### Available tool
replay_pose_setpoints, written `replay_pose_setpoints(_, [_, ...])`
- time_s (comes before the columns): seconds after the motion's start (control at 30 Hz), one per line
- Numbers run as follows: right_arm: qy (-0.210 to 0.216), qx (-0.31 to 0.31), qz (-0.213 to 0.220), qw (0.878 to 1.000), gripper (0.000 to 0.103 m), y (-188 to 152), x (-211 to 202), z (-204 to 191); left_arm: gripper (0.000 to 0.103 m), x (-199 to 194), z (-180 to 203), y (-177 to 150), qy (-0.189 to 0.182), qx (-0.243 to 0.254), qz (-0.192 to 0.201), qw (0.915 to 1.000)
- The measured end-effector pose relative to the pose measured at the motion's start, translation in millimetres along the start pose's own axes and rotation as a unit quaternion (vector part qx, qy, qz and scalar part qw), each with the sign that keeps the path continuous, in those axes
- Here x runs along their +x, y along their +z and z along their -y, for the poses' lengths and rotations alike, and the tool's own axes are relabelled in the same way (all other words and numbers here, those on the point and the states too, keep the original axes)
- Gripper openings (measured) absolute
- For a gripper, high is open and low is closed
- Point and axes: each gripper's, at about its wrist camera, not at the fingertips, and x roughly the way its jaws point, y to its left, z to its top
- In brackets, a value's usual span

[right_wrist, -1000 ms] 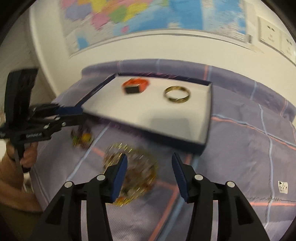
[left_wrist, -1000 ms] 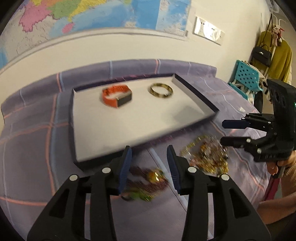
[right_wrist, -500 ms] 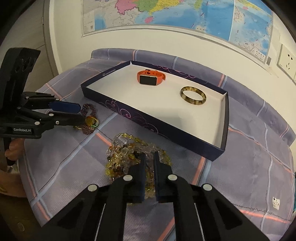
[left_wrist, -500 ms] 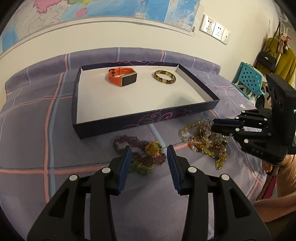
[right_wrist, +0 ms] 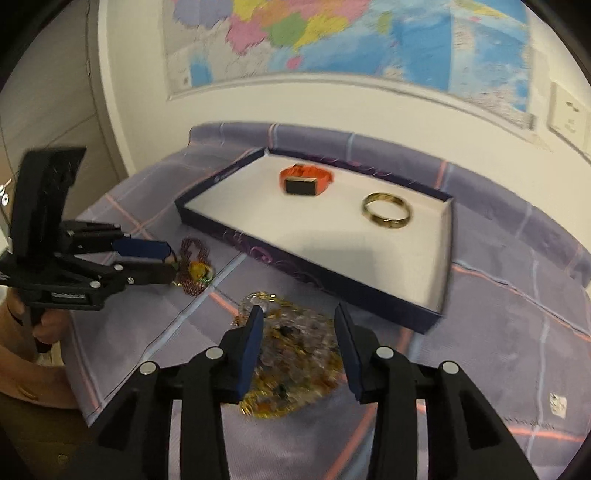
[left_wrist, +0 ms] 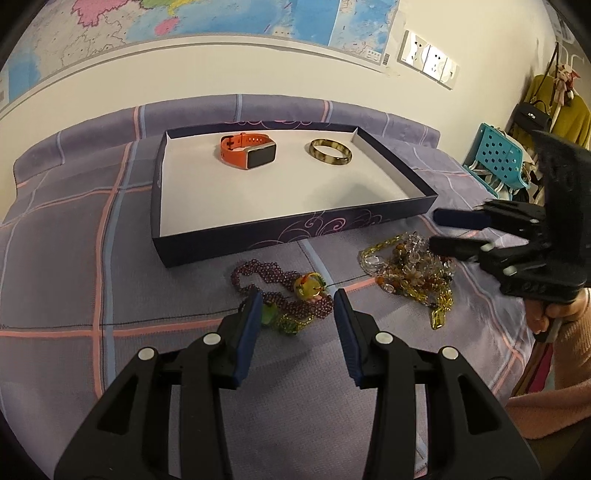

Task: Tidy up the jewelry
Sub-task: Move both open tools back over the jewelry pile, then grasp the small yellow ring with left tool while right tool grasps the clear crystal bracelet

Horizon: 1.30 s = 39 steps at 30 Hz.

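Note:
A dark blue tray [left_wrist: 295, 229] [right_wrist: 317, 269] with a white floor holds an orange smartwatch [left_wrist: 248, 150] [right_wrist: 306, 181] and a tortoiseshell bangle [left_wrist: 330, 152] [right_wrist: 387, 211]. In front of the tray a purple bead necklace [left_wrist: 280, 291] [right_wrist: 194, 262] lies on the cloth. My left gripper [left_wrist: 297, 319] [right_wrist: 168, 260] is open just over its near end. A gold and crystal chain pile [left_wrist: 410, 273] [right_wrist: 291, 350] lies to the right. My right gripper [right_wrist: 298, 339] [left_wrist: 434, 230] is open over that pile.
The table wears a purple plaid cloth [left_wrist: 66, 258]. A wall with a map [left_wrist: 221, 22] and sockets [left_wrist: 430, 61] stands behind. A teal chair [left_wrist: 495, 158] and hanging clothes [left_wrist: 561, 114] are at the far right.
My right gripper was open, shut over the chain pile half a second ago, and is open again, lower over it. My left gripper has stayed open and moved closer to the purple necklace.

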Motion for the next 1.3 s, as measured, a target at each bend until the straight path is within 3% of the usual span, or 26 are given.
replay_pose_setpoints(0.17, [0.003, -0.007, -0.019, 1.000, 0.020, -2.2, 19.8, -1.2, 0.041, -2.0, -2.4, -3.3, 0.006, -0.002, -0.001, 1.0000])
replay_pose_setpoints(0.2, [0.001, -0.010, -0.019, 1.000, 0.008, -2.8, 18.4, -1.6, 0.041, -2.4, -3.1, -3.7, 0.006, -0.002, -0.001, 1.0000])
replay_pose_setpoints(0.37, [0.016, 0.019, -0.006, 1.000, 0.007, -6.7, -2.1, 10.7, 0.041, -2.8, -0.5, -4.5, 0.002, 0.010, -0.001, 0.9999])
replay_pose_setpoints(0.53, [0.044, 0.067, 0.038, 0.996, 0.007, -3.3, -39.9, 27.2, 0.041, -1.2, 10.9, -1.6, 0.004, 0.042, 0.002, 0.9991])
replay_pose_setpoints(0.77, [0.054, 0.067, 0.086, 0.993, 0.007, 10.8, -74.8, 24.4, 0.035, 20.5, 11.7, 12.8, -0.005, 0.053, -0.021, 0.9984])
replay_pose_setpoints(0.87, [0.053, 0.064, 0.086, 0.993, 0.007, 11.8, -75.1, 22.5, 0.025, 31.4, 9.4, 14.6, -0.009, 0.049, -0.039, 0.9980])
replay_pose_setpoints(1.07, [0.057, 0.077, 0.069, 0.993, 0.007, 6.7, -58.9, 26.0, 0.021, 36.6, 12.9, 15.0, -0.013, 0.055, -0.047, 0.9973])
replay_pose_setpoints(1.3, [0.056, 0.081, 0.066, 0.993, 0.007, 7.5, -55.0, 25.6, 0.021, 26.7, 13.9, 16.3, 0.000, 0.048, -0.028, 0.9984])
